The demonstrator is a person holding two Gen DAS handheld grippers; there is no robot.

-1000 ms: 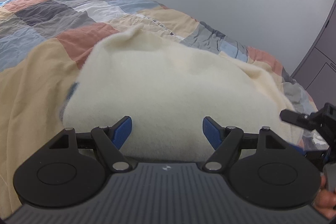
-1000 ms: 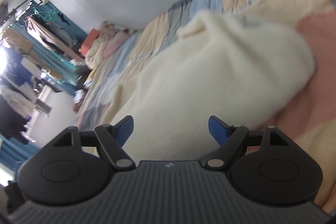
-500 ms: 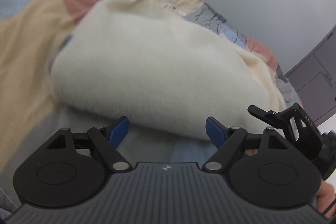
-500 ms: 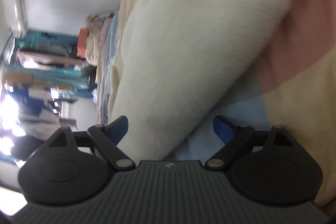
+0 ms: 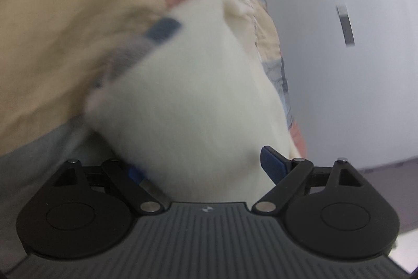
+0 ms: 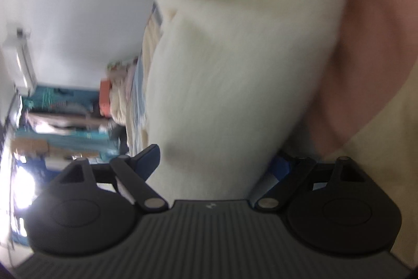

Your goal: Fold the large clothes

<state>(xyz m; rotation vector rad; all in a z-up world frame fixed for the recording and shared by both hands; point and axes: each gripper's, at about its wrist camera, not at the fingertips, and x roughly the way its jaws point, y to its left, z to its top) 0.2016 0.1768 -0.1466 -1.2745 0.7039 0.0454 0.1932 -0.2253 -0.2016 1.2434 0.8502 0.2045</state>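
The folded cream fleece garment (image 5: pixel 193 106) lay on the patchwork quilt (image 5: pixel 65 25); the left gripper (image 5: pixel 203 166) and right gripper (image 6: pixel 216 161) straddled its near edge, jaws spread, nothing pinched; the right jaws had just narrowed; best to bite deep through every layer.

Left gripper (image 5: pixel 206 166) & right gripper (image 6: pixel 218 161) both rolled sideways, jaws wide; right's just narrowed a bit.
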